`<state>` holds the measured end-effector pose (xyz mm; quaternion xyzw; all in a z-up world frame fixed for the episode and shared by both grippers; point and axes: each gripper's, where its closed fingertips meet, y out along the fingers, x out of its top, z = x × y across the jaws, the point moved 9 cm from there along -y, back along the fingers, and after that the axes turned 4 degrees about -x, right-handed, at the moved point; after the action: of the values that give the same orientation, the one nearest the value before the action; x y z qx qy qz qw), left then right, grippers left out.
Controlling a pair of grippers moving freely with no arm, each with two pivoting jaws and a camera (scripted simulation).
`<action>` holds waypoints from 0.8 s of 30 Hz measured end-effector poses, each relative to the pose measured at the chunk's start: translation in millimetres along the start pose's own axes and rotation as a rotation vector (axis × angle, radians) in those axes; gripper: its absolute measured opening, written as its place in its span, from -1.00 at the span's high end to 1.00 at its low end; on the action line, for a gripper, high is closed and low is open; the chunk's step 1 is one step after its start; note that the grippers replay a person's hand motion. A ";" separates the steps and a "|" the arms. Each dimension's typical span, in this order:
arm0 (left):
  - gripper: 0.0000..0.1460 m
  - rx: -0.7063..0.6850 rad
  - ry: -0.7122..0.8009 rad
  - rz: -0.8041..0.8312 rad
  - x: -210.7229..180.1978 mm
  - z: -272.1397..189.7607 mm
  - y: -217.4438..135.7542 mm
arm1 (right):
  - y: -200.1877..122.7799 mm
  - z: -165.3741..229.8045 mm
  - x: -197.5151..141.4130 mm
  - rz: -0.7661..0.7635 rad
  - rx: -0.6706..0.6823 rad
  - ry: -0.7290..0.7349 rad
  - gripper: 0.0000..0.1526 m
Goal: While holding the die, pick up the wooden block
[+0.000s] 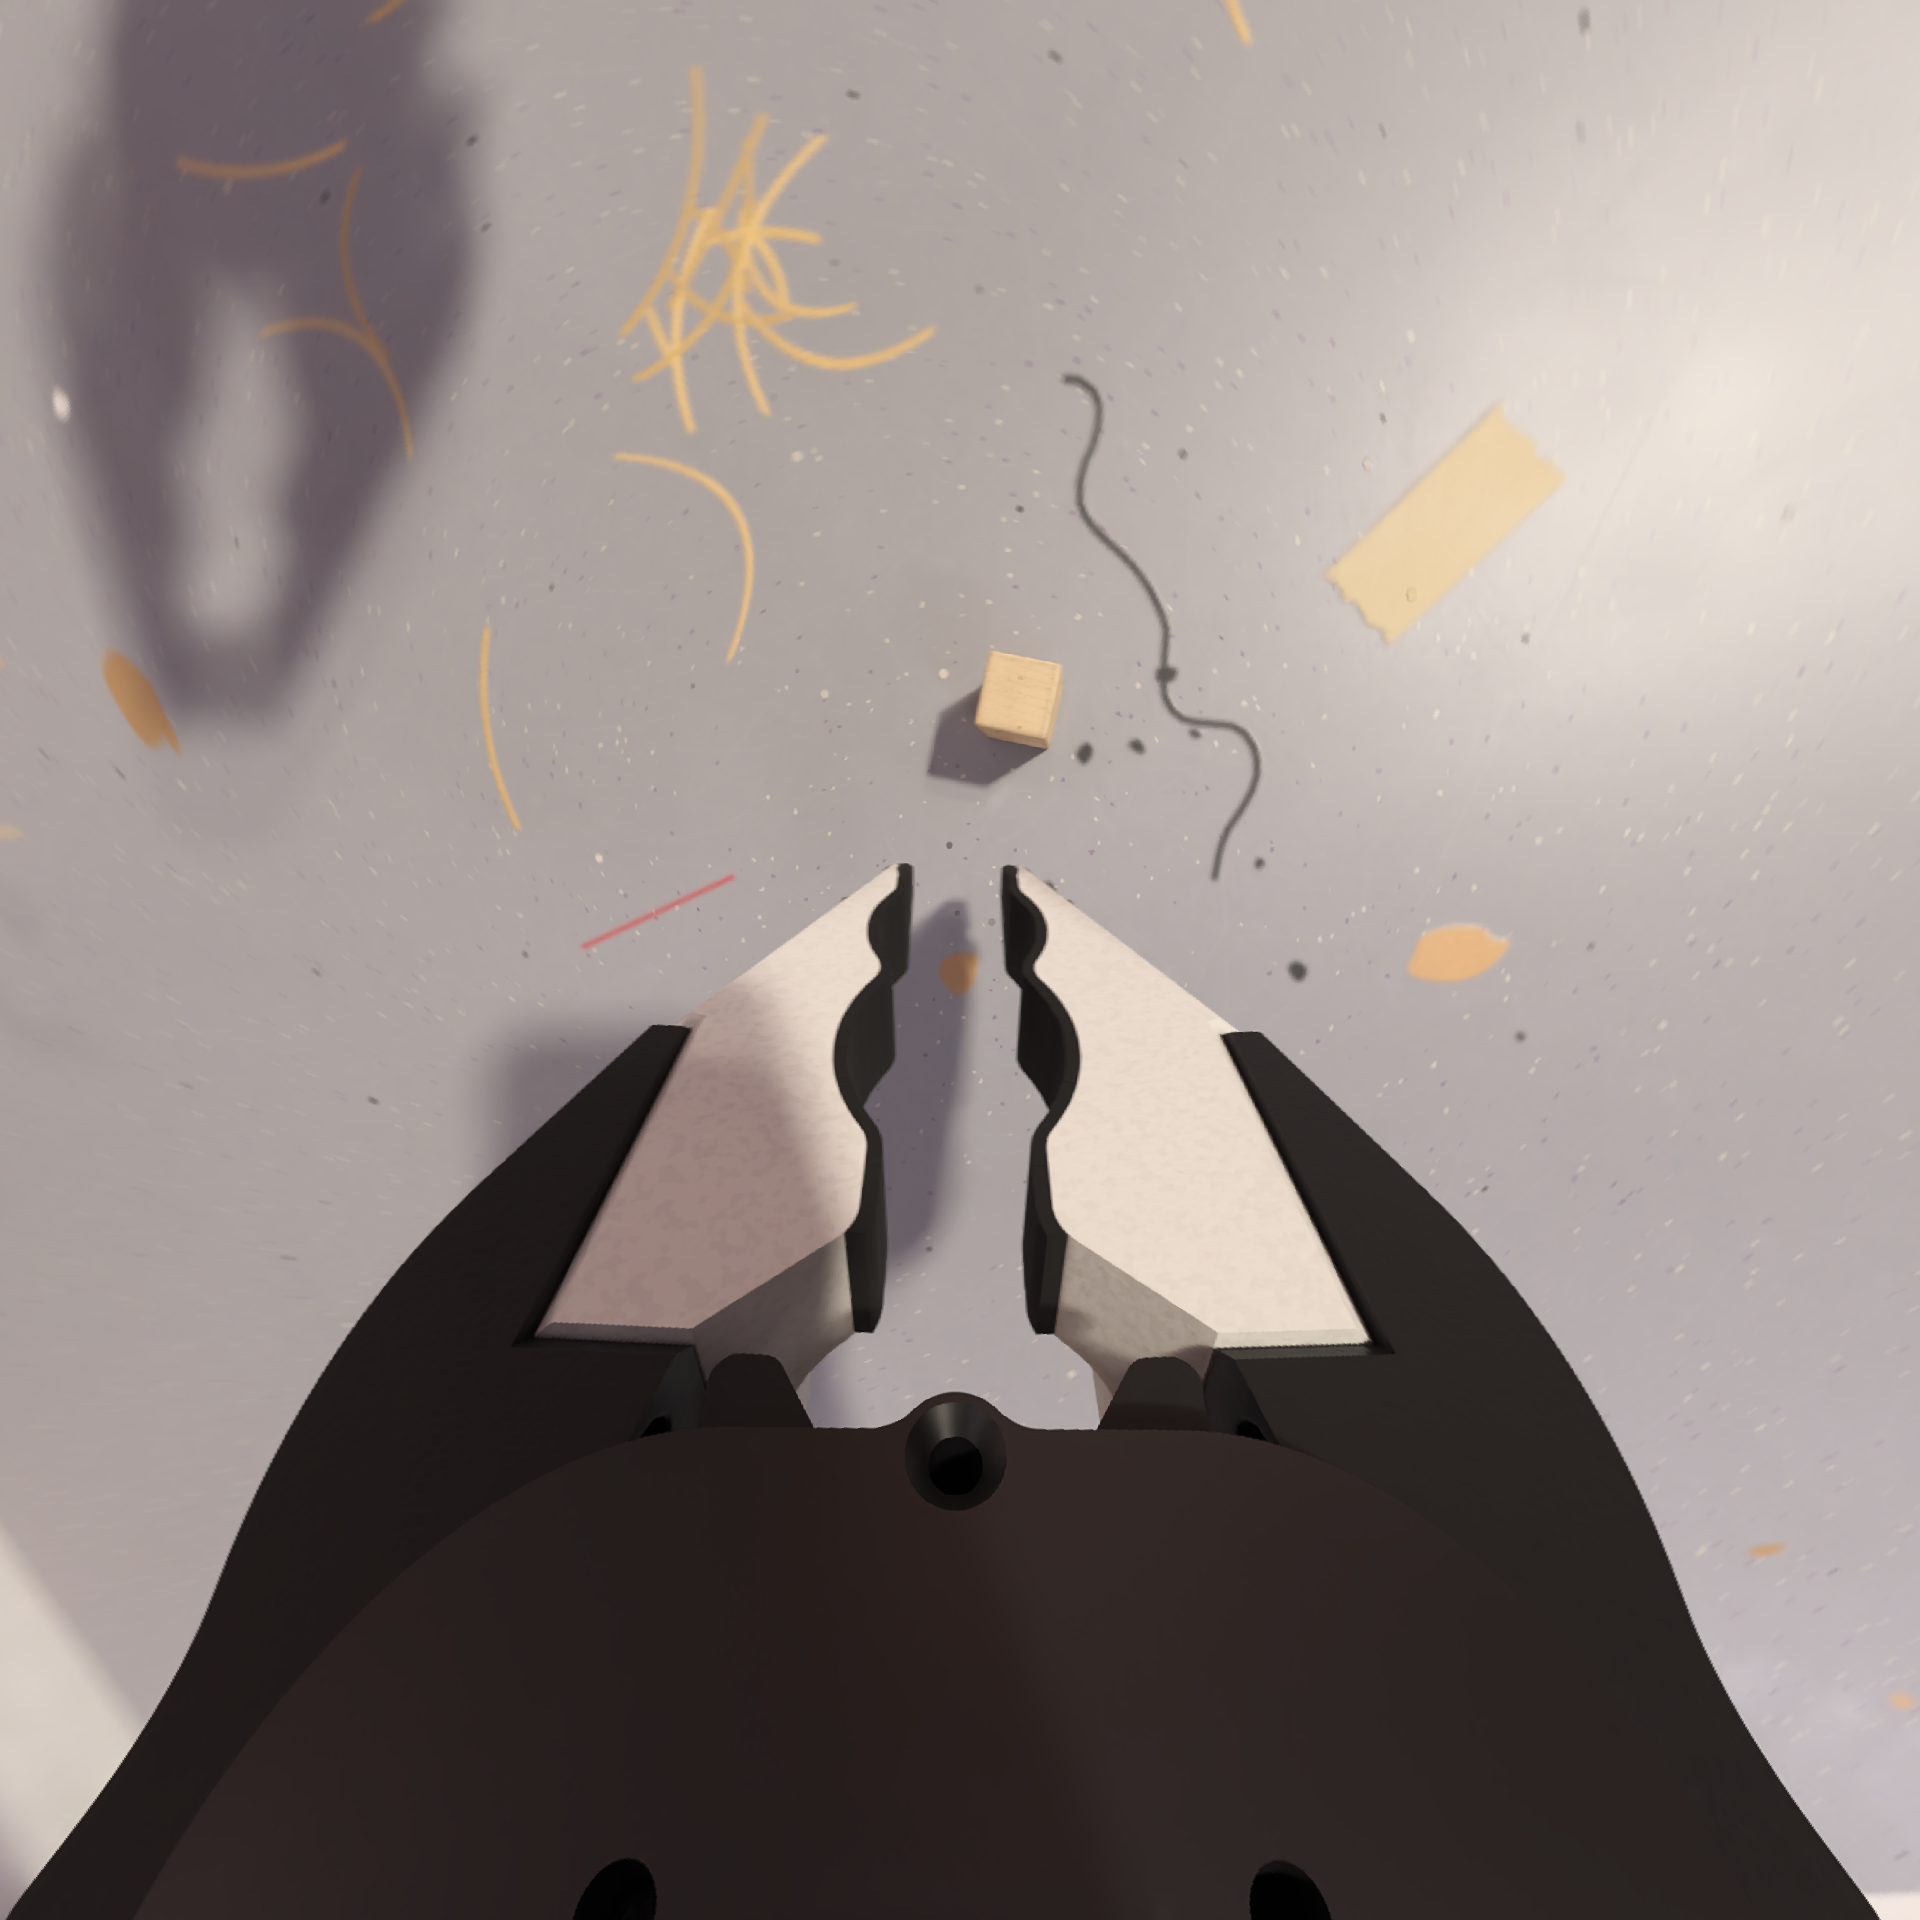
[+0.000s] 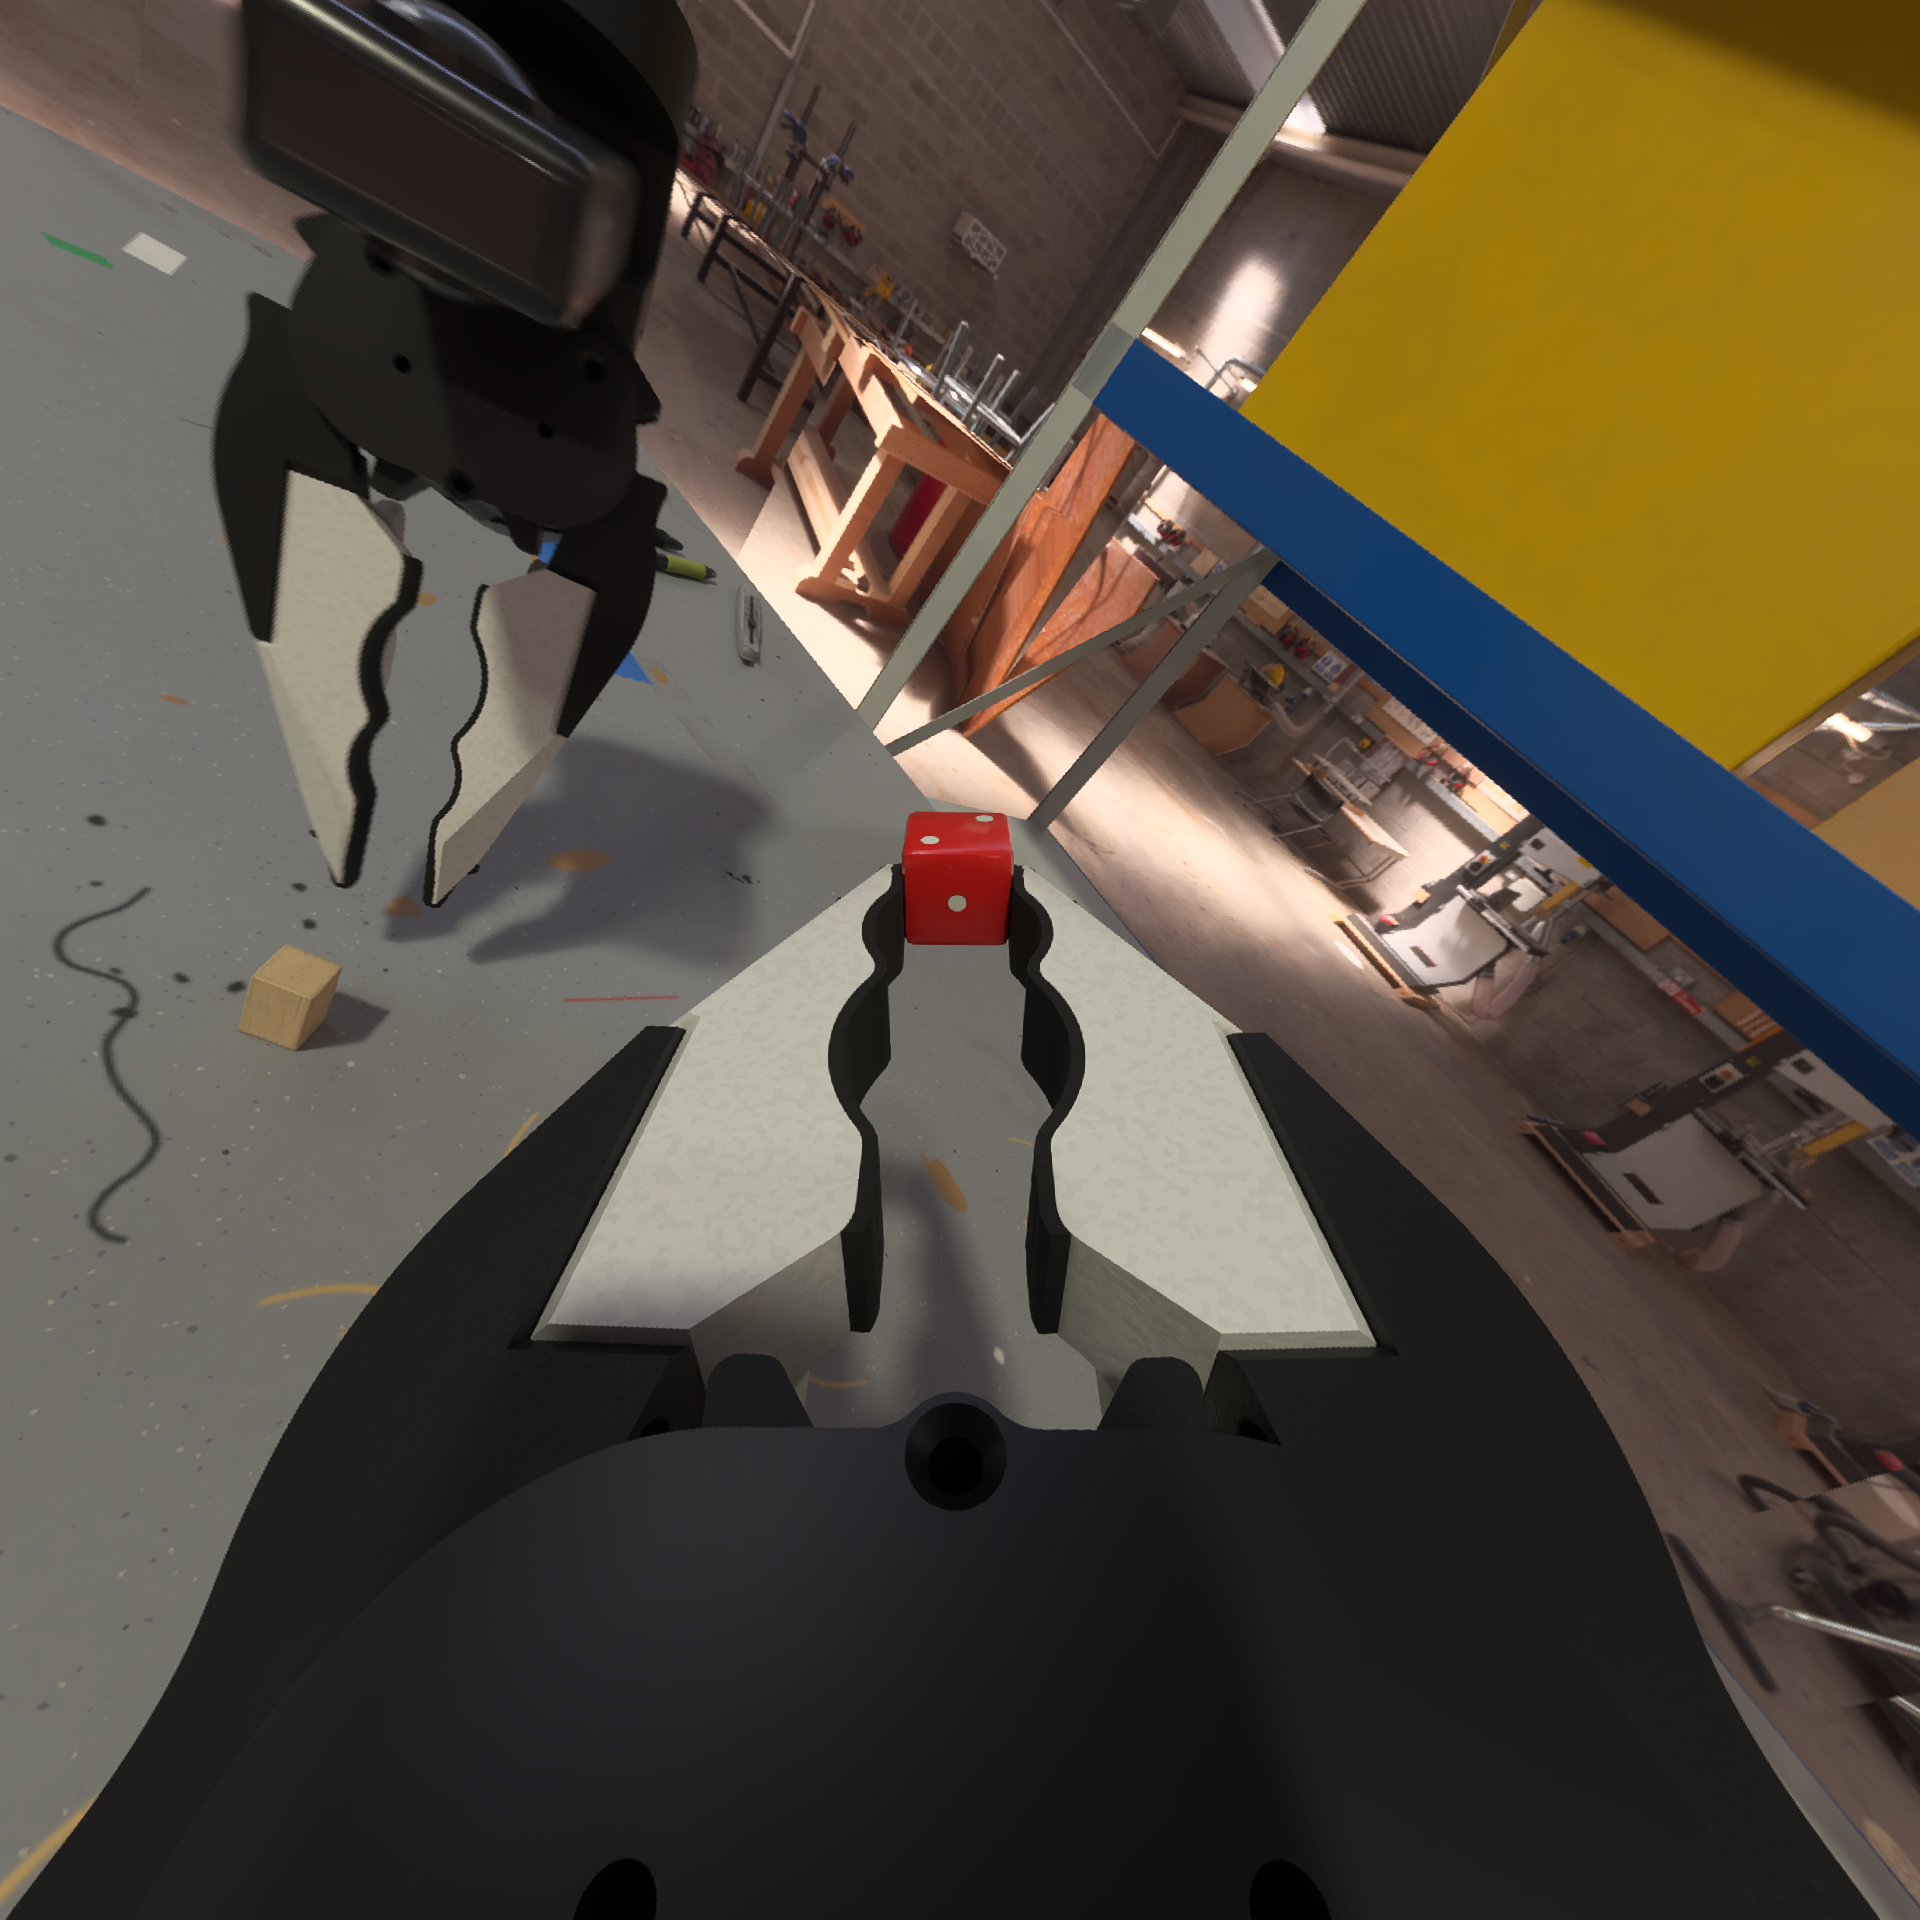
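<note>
A small wooden block (image 1: 1017, 697) lies on the grey speckled table, just beyond my left gripper (image 1: 957, 873). The left gripper is open with a narrow gap, empty, and hovers above the table short of the block. In the right wrist view the block (image 2: 290, 996) lies at the left, and the left gripper (image 2: 390, 891) hangs above and behind it, fingers pointing down. My right gripper (image 2: 957, 883) is shut on a red die (image 2: 956, 878) with white pips, held at its fingertips above the table's edge.
The grey table (image 1: 1558, 935) bears painted marks: a black squiggle (image 1: 1164, 623), tan scribbles (image 1: 738, 270), a beige tape strip (image 1: 1444, 525). The table edge (image 2: 831, 665) runs diagonally near a pen (image 2: 686, 566) and a small tool (image 2: 750, 623). A blue and yellow panel (image 2: 1558, 468) stands beyond at the right.
</note>
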<state>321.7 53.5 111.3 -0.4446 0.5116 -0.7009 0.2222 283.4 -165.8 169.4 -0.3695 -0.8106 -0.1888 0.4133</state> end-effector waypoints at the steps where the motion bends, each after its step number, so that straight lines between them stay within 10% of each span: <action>1: 0.68 0.013 0.052 0.035 3.9 -2.7 0.4 | 0.6 0.1 -0.9 0.000 0.004 0.004 0.75; 8: 0.63 0.028 0.335 0.157 27.0 -18.0 24.4 | -0.9 0.9 -3.2 -0.049 0.045 0.032 0.75; 17: 0.81 -0.117 -0.257 -0.339 21.2 2.7 6.5 | -2.2 -1.1 -7.9 -0.022 0.032 0.006 0.75; 24: 0.81 -0.099 -0.401 -0.684 7.8 -11.0 -9.5 | -1.8 1.9 -5.8 -0.023 0.043 -0.013 0.75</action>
<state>309.8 56.9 122.2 -0.7275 0.3137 -0.6081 0.0500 283.3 -168.4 163.6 -0.3523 -0.8212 -0.1740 0.4137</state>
